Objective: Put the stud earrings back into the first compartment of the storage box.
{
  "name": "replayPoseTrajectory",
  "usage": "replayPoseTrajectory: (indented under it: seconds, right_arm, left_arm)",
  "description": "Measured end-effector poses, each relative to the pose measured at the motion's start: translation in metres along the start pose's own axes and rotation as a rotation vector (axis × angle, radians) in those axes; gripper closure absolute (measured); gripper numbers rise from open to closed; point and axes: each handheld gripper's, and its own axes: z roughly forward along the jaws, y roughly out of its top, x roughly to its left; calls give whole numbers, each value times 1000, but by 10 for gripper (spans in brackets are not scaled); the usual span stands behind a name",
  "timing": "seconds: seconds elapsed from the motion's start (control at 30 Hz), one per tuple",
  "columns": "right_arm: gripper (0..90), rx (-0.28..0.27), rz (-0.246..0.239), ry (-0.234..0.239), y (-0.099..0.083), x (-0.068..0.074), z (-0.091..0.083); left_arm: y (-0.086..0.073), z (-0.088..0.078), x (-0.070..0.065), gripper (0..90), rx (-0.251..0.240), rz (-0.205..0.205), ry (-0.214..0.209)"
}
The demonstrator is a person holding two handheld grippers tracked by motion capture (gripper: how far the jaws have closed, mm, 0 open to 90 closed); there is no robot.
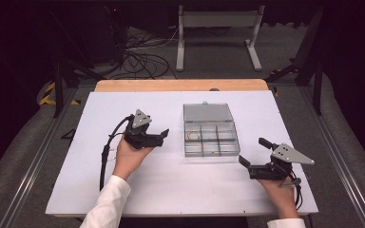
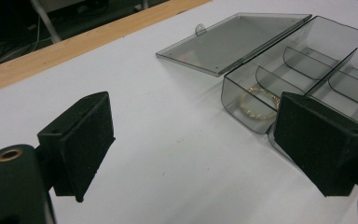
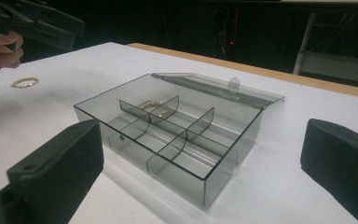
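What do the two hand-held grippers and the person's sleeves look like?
Each hand-held gripper, left and right, is black, with two blocky jaws faced in dark rough pads. Each carries a grey three-cornered plate with small holes, and a black cable trails from it. Both sleeves are white.

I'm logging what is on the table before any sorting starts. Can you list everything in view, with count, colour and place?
Compartment box: 1, smoky grey clear plastic, middle of the table, lid open and lying back flat.
Chain: 1, gold, inside a corner compartment of the box, on the side toward the left gripper.
Ring: 1, gold, on the white surface outside the box, near the left gripper.
Table: 1, white top with a wooden far edge.
Metal stand: 1, light grey, on the floor beyond the table.
Cables: a tangle, black, on the floor beyond the table.
Left gripper: 1, black, left of the box, jaws open.
Right gripper: 1, black, right of the box, jaws open.
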Motion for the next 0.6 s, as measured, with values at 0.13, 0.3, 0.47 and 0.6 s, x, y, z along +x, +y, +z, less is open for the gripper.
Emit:
replayPoseTrajectory:
  seconds: [0.13,0.3,0.47,0.6]
  right_arm:
    - [0,-6,-7,-3,-1,0,0]
    - [0,-11,-2,-1,-1,0,1]
    - [0,-7,-2,-3,-1,0,1]
    - [0,-3,-3,-2,-2,0,2]
  left_arm:
    - [-5,-10,7,118,4,5,24]
    - [-13,-21,17,117,-9,-28,32]
    - [-21,-30,28,117,-8,-40,54]
    - [-29,-37,37,117,-9,-59,70]
